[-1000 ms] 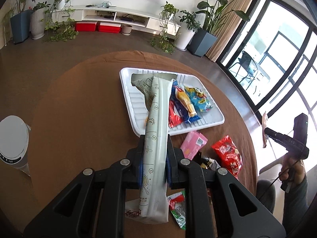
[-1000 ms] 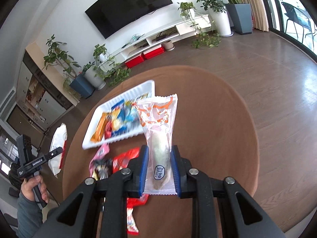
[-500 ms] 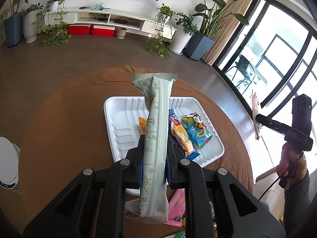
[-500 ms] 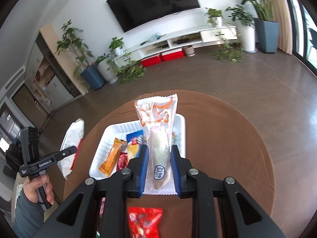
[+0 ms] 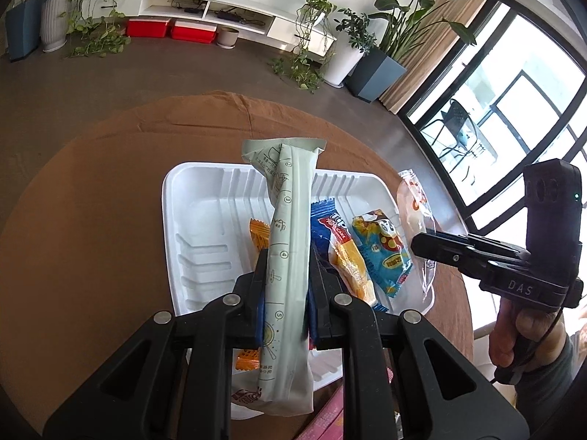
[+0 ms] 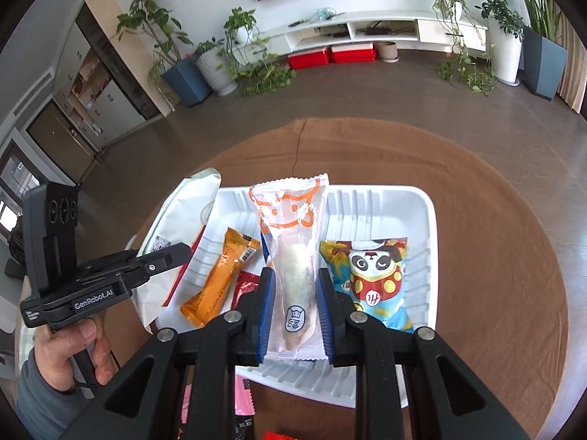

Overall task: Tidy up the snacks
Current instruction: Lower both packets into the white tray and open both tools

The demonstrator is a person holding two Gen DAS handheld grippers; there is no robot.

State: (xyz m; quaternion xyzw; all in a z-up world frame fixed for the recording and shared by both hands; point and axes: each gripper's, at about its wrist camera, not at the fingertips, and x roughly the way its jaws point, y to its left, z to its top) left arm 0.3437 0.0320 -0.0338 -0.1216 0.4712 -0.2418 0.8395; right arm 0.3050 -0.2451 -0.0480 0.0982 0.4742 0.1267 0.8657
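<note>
While the pale green packet (image 5: 290, 242) is sitting pinched between the fingers of the left gripper (image 5: 286, 286), it is hanging over the middle of the white tray (image 5: 205, 220), its long body pointing toward the tray's far edge. The right gripper (image 6: 291, 293) is clamping a clear wrapper with an orange cartoon face (image 6: 293, 242), a pale bun showing inside it, and this too is hovering above the tray's middle. In the left wrist view the same wrapper is showing edge-on at the tray's right edge, held out by the other tool.

Inside the tray, an orange bar (image 6: 220, 278) is lying left of centre, slanting toward the near left corner. A small red packet (image 6: 247, 289) is peeking out just beside it, partly hidden behind the right gripper's finger. A blue and yellow panda snack (image 6: 374, 278) is resting toward the right side, and a blue wrapper with a yellow cake picture (image 5: 337, 245) is lying just beside it, its long side touching the panda snack in the left wrist view.

The tray is sitting on a round table covered with a brown cloth (image 6: 495, 238). Near the table's front edge, pink packets (image 6: 242, 396) are lying just outside the tray's near rim. Beyond the table, potted plants are standing along a white low shelf (image 6: 367, 29) with red boxes (image 6: 330, 55) beneath it.
</note>
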